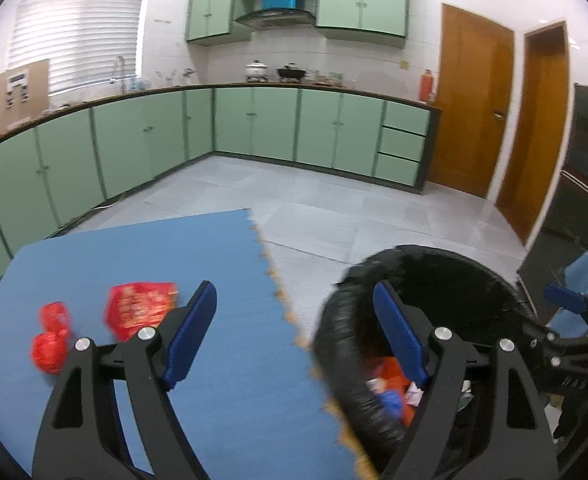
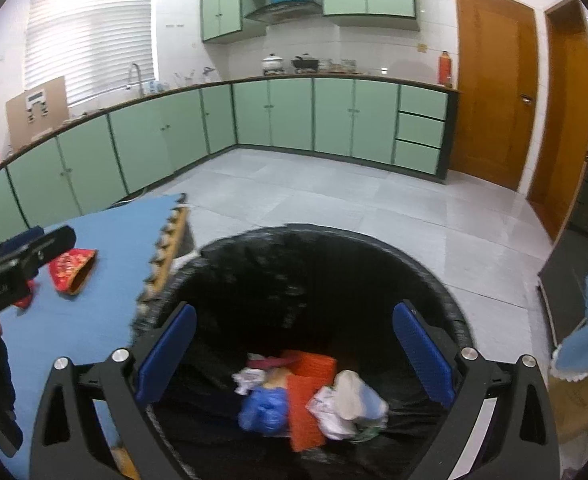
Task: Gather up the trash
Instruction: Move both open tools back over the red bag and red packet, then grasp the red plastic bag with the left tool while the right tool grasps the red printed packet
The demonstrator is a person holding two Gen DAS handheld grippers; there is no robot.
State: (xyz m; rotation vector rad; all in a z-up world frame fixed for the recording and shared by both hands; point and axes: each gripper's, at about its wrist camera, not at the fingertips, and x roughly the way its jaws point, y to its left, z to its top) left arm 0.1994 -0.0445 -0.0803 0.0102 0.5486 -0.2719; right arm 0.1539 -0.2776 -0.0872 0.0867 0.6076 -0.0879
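Right wrist view looks down into a bin point(image 2: 434, 280) lined with a black bag, where trash lies heaped at the bottom: an orange ridged piece point(image 2: 306, 404), a crumpled blue wrapper point(image 2: 264, 408), and white paper scraps point(image 2: 346, 404). The right claw point(image 2: 294, 356) hangs over the bin with its jaws spread wide and nothing between them. On the blue foam mat point(image 1: 230, 280) beside the bin lie a red printed packet point(image 1: 140, 308) and crumpled red wrappers point(image 1: 50, 336). The left claw point(image 1: 294, 336) stands wide open and empty, straddling the mat's edge and the bin's rim.
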